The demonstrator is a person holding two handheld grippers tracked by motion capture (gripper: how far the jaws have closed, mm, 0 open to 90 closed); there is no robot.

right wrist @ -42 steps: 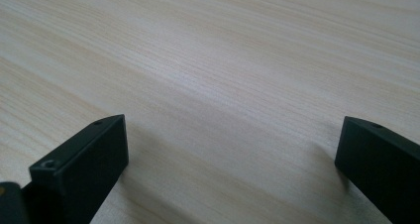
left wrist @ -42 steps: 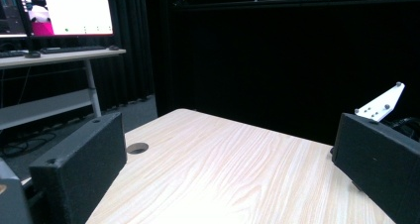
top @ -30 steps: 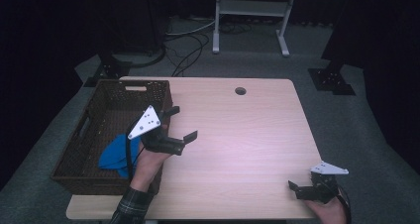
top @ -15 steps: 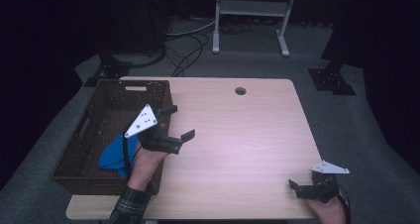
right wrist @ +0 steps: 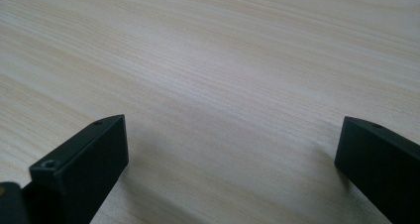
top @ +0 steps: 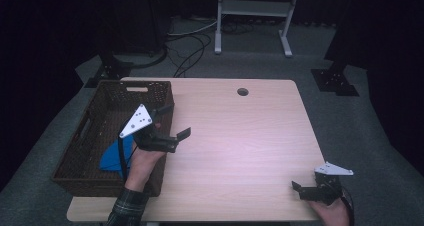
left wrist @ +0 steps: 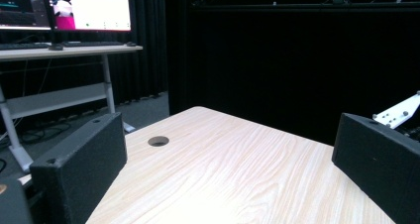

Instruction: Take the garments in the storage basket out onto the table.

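Observation:
My left gripper (top: pixel 173 121) hovers open over the table's left part, just beside the right wall of a dark wicker basket (top: pixel 85 131). A blue cloth (top: pixel 111 157) lies inside the basket, partly hidden by my left hand. In the left gripper view the left gripper (left wrist: pixel 228 142) has its jaws wide apart with nothing between them, looking across the wooden table (left wrist: pixel 237 169). My right gripper (top: pixel 303 190) rests low at the table's near right corner. In the right gripper view the right gripper (right wrist: pixel 233 140) is open over bare wood.
A round cable hole (top: pixel 243 92) sits near the table's far edge. The basket takes up the table's left side. A desk with monitors (left wrist: pixel 74 16) stands beyond the table, and a metal frame (top: pixel 252 16) and cables lie on the floor behind.
My left gripper has drifted slightly left, closer to the basket wall, staying open. The right gripper has barely moved.

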